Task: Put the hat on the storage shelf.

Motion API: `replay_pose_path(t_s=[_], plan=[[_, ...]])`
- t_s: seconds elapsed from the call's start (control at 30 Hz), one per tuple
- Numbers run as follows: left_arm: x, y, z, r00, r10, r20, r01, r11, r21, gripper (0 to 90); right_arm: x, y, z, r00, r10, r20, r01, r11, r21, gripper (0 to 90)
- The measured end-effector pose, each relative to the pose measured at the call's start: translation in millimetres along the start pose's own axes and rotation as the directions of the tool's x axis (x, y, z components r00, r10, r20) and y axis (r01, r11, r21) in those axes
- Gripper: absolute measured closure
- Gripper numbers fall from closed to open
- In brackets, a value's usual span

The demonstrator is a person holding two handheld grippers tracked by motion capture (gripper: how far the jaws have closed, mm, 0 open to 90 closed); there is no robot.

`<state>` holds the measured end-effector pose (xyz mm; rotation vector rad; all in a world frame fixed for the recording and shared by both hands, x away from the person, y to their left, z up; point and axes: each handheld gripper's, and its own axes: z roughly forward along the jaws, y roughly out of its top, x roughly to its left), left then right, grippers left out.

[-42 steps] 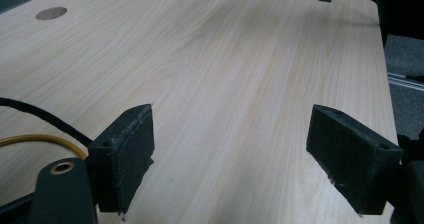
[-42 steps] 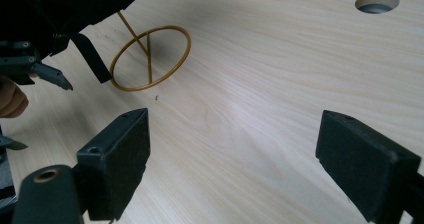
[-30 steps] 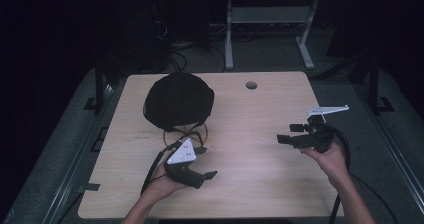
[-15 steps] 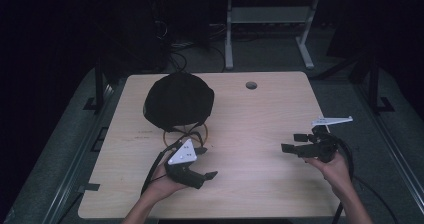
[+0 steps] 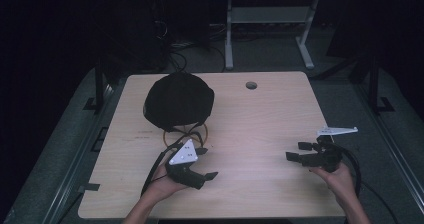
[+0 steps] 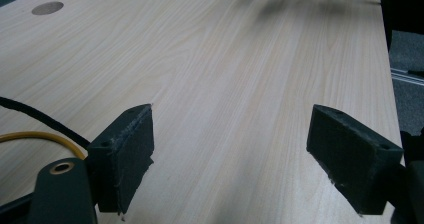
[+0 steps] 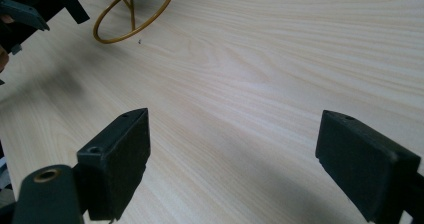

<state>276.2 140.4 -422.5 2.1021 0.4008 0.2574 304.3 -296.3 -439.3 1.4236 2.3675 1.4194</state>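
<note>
Right gripper (image 5: 299,151) lower and nearer, jaws apart, level.

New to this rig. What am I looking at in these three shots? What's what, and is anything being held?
No robot here: a person holds a hand-held two-jaw gripper in each hand at a wooden table. The high view looks down from above the person's side, with the left gripper at its left and the right gripper at its right. The other two views come from cameras riding on each gripper, looking along its black jaws. Both stand open with nothing between them. On the table sit a black dome-shaped thing on a gold wire stand, and a round hole near the far edge.
</note>
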Motion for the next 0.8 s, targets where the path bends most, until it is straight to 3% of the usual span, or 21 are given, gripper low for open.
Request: replay_pose_path(t_s=[0.17,0.47,0.7,0.8], plan=[[-0.3,-1.0,0.7,1.0,0.002,0.001,-0.002,1.0,0.006,18.7,3.7,-10.7,-2.0,1.0,0.001,0.001,-0.001,0.9999,-0.017,13.9],[-1.9,-2.0,3.4,0.9999,0.01,0.013,-0.01,0.9999,0.011,18.7,26.2,-33.6,-0.6,0.9994,-0.035,-0.001,0.035,0.9977,-0.058,13.9],[-2.3,-4.3,5.9,0.9997,0.003,0.023,-0.004,0.9998,0.022,18.7,38.0,-44.9,7.8,0.9974,-0.071,0.013,0.072,0.996,-0.053,13.9],[-2.0,-4.2,6.8,0.9996,0.001,0.028,-0.001,0.9998,0.018,18.7,42.2,-48.3,11.4,0.9975,-0.069,-0.014,0.068,0.9954,-0.067,13.9]])
